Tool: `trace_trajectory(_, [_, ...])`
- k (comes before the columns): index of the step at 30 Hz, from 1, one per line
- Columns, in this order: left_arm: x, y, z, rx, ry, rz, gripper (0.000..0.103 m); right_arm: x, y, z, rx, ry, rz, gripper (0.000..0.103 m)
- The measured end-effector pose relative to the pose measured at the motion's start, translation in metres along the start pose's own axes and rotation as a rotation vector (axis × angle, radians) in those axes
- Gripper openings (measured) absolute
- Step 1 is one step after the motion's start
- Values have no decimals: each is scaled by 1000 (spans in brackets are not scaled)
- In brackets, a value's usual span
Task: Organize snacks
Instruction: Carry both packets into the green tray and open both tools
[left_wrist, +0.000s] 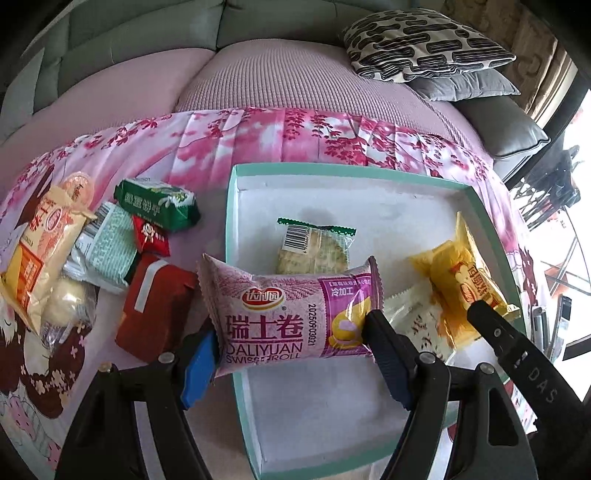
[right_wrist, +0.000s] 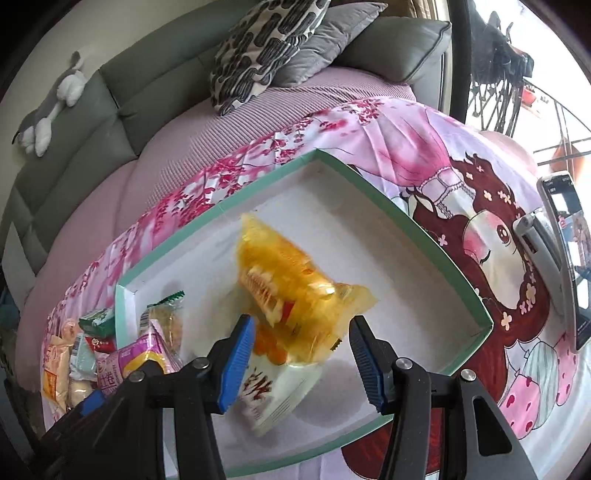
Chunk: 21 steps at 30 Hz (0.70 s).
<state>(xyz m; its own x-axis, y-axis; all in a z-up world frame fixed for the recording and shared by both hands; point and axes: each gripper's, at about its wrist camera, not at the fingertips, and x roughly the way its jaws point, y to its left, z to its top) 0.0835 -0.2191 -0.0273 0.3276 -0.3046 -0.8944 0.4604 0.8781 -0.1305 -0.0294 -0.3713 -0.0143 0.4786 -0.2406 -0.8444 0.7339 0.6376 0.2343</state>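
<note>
My left gripper (left_wrist: 290, 330) is shut on a purple Swiss roll packet (left_wrist: 280, 306), gripped by its two ends and held level over the left rim of the teal box (left_wrist: 231, 221). In the right wrist view my right gripper (right_wrist: 301, 323) is shut on a blurred yellow snack packet (right_wrist: 295, 291) over the box's white floor (right_wrist: 369, 236). That yellow packet (left_wrist: 458, 291) also shows in the left wrist view, with a black finger of the right gripper on it. Inside the box lie a clear cracker packet (left_wrist: 314, 247) and a white packet with red writing (right_wrist: 266, 391).
Loose snacks lie on the pink printed cloth left of the box: a green packet (left_wrist: 159, 203), a red packet (left_wrist: 151, 302) and a cream bag (left_wrist: 40, 251). A phone on a stand (right_wrist: 565, 258) rises right of the box. Pillows (left_wrist: 424, 40) sit behind.
</note>
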Motion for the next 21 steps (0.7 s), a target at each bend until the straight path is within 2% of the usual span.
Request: trace_trajectory(21, [-3, -19, 2, 31, -5, -8, 79, -1, -14, 7, 50, -6, 17, 56])
